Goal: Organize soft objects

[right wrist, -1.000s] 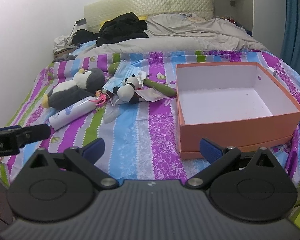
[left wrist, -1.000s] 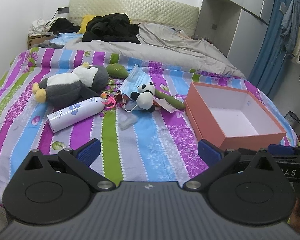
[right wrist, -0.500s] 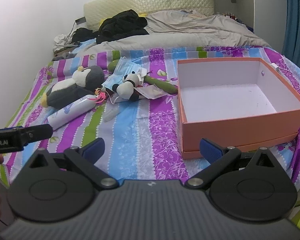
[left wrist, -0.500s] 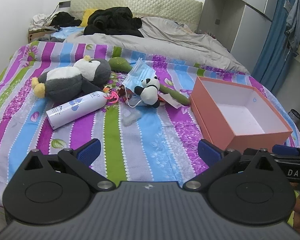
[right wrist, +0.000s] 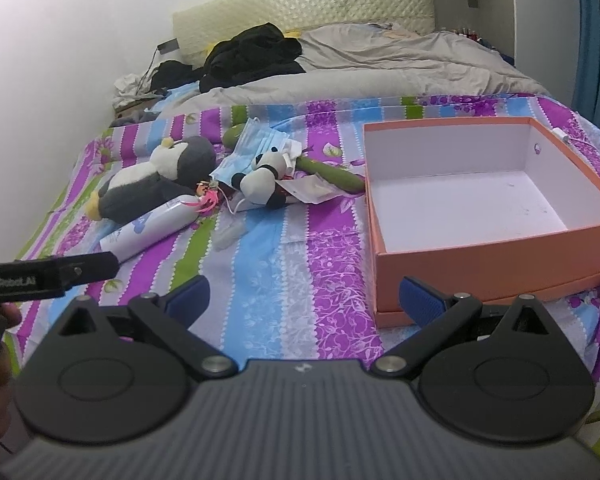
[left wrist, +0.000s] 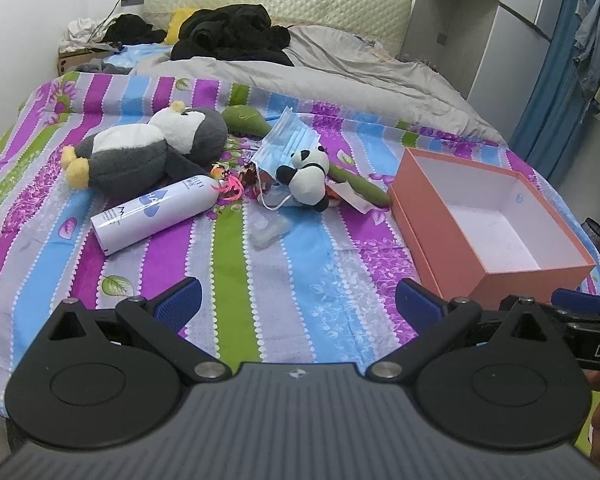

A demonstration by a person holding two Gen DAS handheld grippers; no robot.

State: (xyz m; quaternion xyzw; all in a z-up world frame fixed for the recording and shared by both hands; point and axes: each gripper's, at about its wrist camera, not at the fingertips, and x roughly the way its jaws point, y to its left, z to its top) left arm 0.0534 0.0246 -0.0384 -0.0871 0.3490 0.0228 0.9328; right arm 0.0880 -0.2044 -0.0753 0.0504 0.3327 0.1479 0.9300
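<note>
Left hand-held gripper (left wrist: 296, 304) and right hand-held gripper (right wrist: 303, 298): ribbed blue pads spread wide, holding nothing, above the near edge of the striped bed (left wrist: 284, 276). Rigid orange box (right wrist: 496, 248), white inside, right. Smooth white cylindrical bottle (left wrist: 156, 212) left. Farther: small plush panda (left wrist: 306, 176) against the pleated blue mask (left wrist: 286, 144); fuzzy grey penguin (left wrist: 148, 148) left.

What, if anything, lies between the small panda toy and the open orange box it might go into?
The green plush stem and a white tag or packet lie on the bedspread between the panda toy and the orange box. Both are low and flat; lifted over them, nothing visible blocks the panda.
</note>
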